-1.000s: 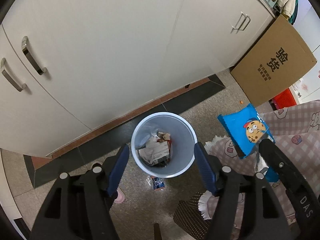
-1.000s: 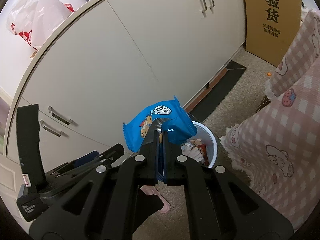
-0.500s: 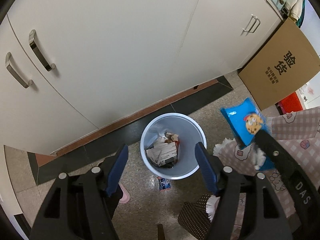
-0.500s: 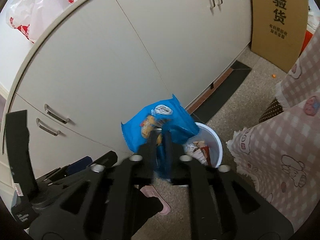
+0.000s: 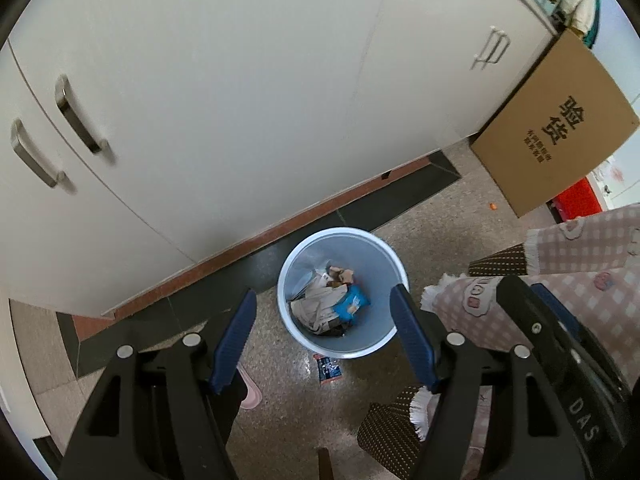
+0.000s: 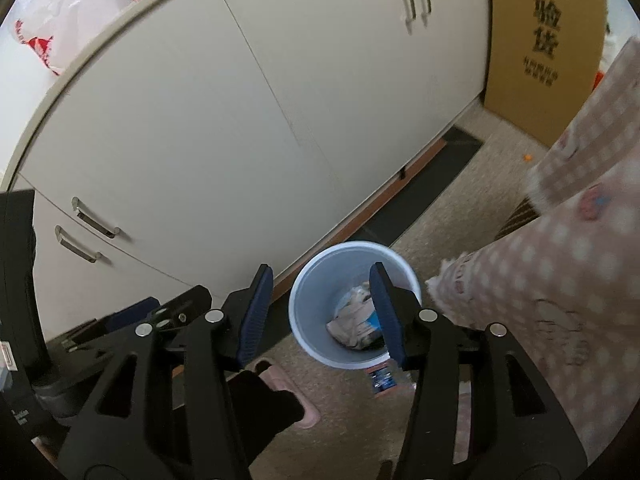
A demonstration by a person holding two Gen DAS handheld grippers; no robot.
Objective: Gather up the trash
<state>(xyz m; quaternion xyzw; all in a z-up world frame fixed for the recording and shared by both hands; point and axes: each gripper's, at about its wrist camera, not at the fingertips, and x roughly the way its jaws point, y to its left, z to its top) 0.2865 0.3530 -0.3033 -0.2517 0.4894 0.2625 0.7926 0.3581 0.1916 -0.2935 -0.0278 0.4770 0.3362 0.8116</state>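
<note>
**Blue wrapper in the bin, both my grippers empty**

My right gripper (image 6: 320,312) hangs above the white trash bin (image 6: 310,344). Its jaws have just been opening and now stand apart with nothing between the blue pads; through the gap I look straight down into the bin. The blue snack wrapper (image 5: 351,303) lies inside, on top of the crumpled paper (image 5: 316,308), toward the 3 o'clock side of the heap in my left wrist view. In the right wrist view only a sliver of it shows beside my right-hand finger.

My left gripper (image 5: 324,332) also points down at the bin (image 5: 380,248), jaws wide and holding nothing, the bin framed between the fingers.

A small dark packet (image 5: 329,368) lies on the speckled floor just outside the bin at 6 o'clock. A pink slipper (image 6: 296,396) sits near it at about 8 o'clock. White cabinets (image 5: 240,100) run behind the bin at 12 o'clock, a cardboard box (image 5: 552,128) leans at 2 o'clock, and a pink checked cloth (image 5: 580,264) hangs at 3 o'clock.
</note>
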